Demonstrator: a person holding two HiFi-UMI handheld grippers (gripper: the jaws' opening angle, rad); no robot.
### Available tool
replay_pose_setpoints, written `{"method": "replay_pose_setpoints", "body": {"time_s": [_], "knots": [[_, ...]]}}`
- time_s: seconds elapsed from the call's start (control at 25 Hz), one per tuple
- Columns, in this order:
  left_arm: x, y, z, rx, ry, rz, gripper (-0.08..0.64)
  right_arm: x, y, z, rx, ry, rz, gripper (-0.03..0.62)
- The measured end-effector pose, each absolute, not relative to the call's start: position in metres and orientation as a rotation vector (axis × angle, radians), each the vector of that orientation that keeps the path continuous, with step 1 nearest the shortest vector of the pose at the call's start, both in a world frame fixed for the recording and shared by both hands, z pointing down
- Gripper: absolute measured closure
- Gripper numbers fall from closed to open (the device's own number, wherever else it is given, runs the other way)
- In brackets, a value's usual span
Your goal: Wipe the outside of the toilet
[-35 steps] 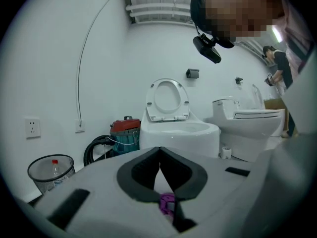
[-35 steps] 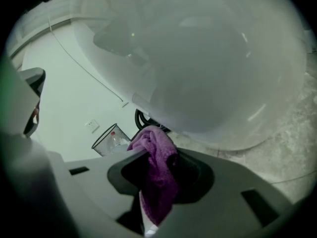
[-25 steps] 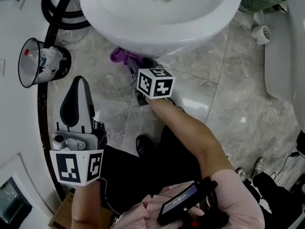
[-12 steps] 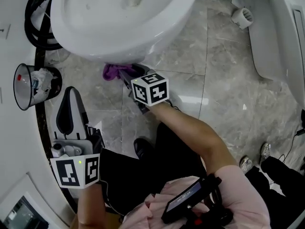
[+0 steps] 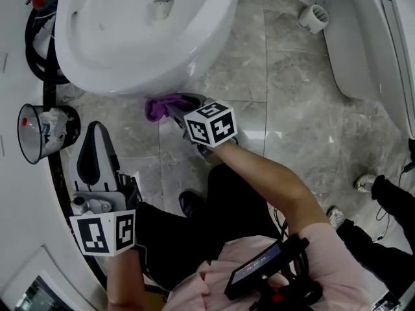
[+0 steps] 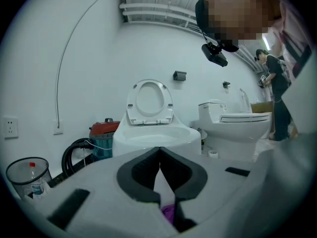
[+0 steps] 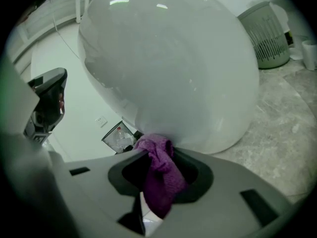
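Bright, even overhead light; glare streaks the glossy floor (image 5: 259, 137), and both gripper views show dark, fisheye-warped edges.

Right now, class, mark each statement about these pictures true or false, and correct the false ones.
1. The right tool grips a purple cloth against the outside of the toilet bowl. True.
2. The left tool holds a sponge. False: its jaws are together on nothing, and it is held away from the toilet.
3. The seat of the toilet being wiped is down. False: it stands raised.
4. A bin with a bottle in it stands on the floor near the toilet. True.
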State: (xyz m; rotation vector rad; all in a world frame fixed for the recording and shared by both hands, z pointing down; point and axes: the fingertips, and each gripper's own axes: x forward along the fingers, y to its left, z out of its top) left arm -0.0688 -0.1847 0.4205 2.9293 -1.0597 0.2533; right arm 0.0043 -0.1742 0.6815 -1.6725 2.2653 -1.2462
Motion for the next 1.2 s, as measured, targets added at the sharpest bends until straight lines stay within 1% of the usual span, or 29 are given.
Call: {"method": "replay_pose_setpoints", "body": {"time_s": [0.84, 1.2], "knots": [[-0.051, -0.171, 0.407, 2.943, -1.058, 0.246, 0.551, 0.101, -0.143, 0.682, -1.788, 2.356, -1.246, 0.489], [-0.051, -0.168, 0.4, 2.949, -1.078, 0.243, 0.551, 0.124, -0.143, 0.683, -1.807, 2.426, -1.243, 0.489]]}}
